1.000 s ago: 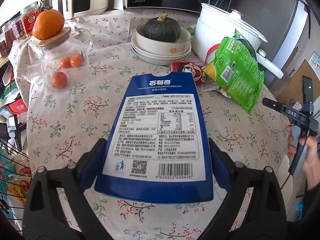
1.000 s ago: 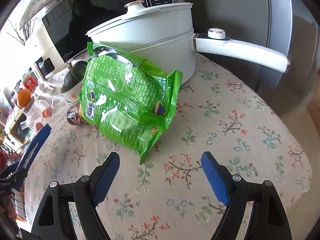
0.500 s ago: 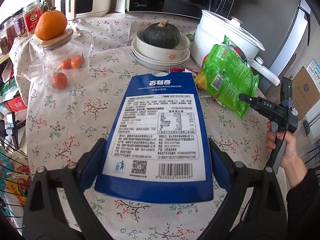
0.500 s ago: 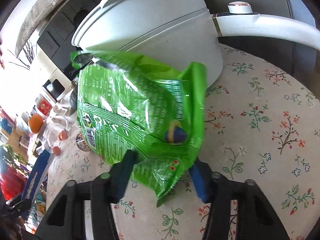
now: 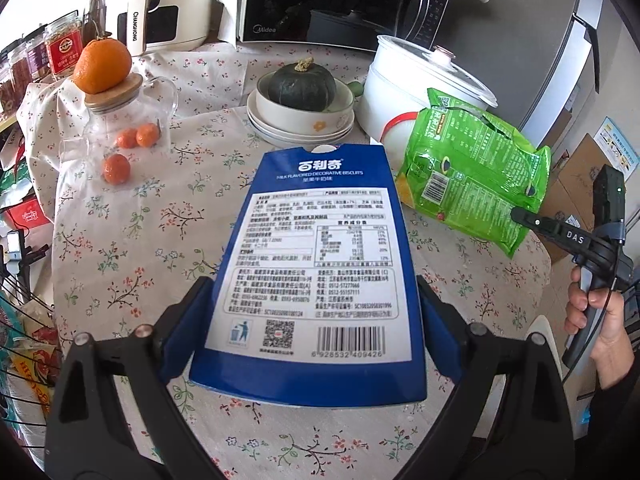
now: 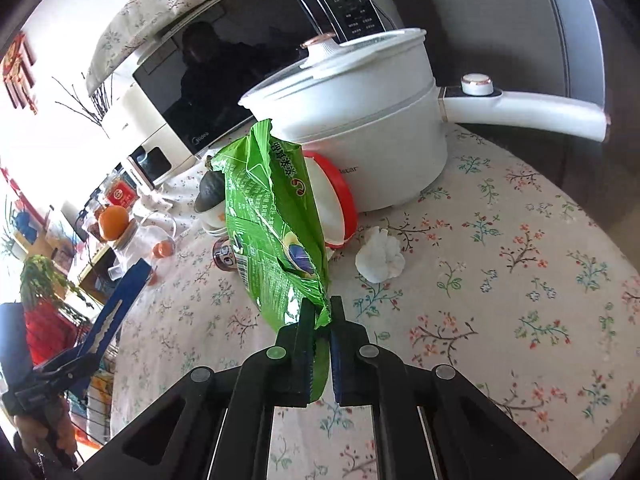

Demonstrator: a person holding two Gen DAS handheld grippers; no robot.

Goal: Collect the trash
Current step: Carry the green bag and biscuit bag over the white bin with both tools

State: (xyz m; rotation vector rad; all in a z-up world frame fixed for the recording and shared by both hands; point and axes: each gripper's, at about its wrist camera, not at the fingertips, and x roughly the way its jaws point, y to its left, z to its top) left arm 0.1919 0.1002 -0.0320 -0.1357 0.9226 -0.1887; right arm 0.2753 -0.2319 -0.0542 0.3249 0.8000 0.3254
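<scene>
1. Right tongs (image 6: 320, 316) just finished closing, now clamped on bottom corner of green snack bag (image 6: 276, 220).
2. Bag lifted clear of bench (image 6: 500, 300), hanging in front of white pot (image 6: 360, 152).
3. Left tongs (image 5: 312, 312) clamped on blue biscuit pack (image 5: 316, 272), left of pot.
4. Crumpled tissue (image 6: 380, 260) on bench, just in front of pot.
</scene>
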